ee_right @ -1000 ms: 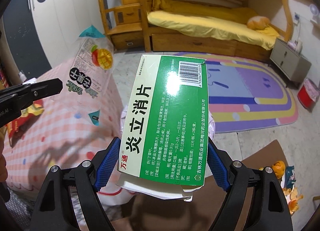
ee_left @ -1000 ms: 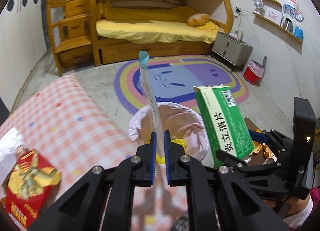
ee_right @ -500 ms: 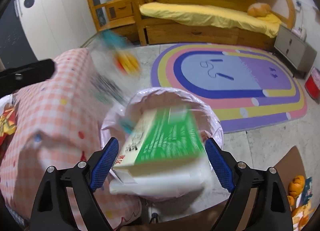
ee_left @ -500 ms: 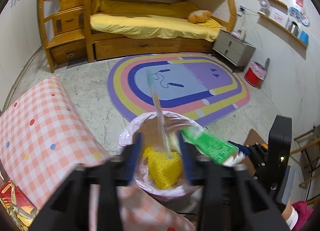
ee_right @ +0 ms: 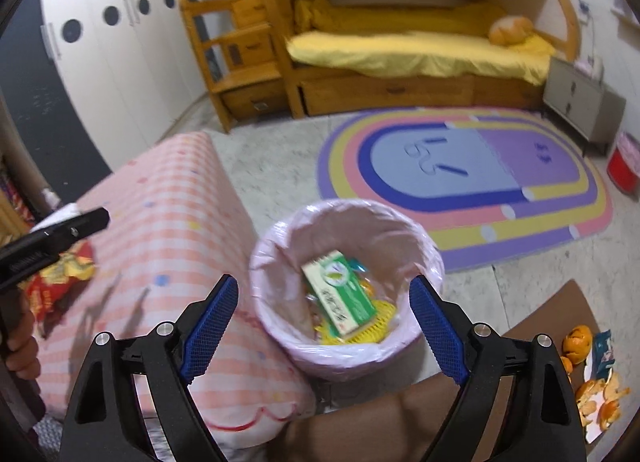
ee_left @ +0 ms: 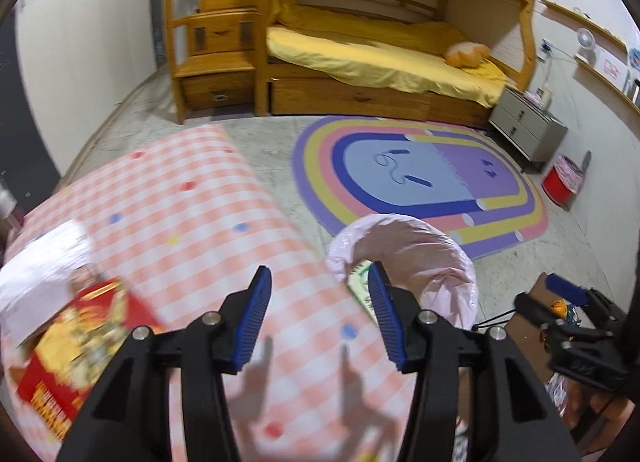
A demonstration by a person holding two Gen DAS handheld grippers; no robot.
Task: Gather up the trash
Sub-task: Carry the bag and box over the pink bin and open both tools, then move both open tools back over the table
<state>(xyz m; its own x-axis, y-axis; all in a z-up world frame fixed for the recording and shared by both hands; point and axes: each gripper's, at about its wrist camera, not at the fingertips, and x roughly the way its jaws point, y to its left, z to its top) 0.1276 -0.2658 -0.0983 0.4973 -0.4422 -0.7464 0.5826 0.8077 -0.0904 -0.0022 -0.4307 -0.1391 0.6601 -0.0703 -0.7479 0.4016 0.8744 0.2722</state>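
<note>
A bin with a pink liner (ee_right: 348, 290) stands on the floor by the table; it also shows in the left wrist view (ee_left: 416, 250). A green medicine box (ee_right: 340, 298) lies inside it on yellow mesh and wrappers. My right gripper (ee_right: 324, 322) is open and empty, just above the bin's near rim. My left gripper (ee_left: 320, 314) is open and empty over the pink checked tablecloth (ee_left: 180, 229), left of the bin. A red snack bag (ee_left: 68, 346) lies on the table at the left, also in the right wrist view (ee_right: 56, 282).
Orange peels and a wrapper (ee_right: 592, 374) lie on a brown surface at the right. White paper (ee_left: 36, 262) lies beside the red bag. A rainbow rug (ee_left: 416, 181), a bunk bed (ee_left: 380, 57) and a red bucket (ee_left: 564, 185) are beyond.
Both grippers opened. The clear wrapper from the left and the green box from the right dropped into the bin. The left gripper swung left over the table.
</note>
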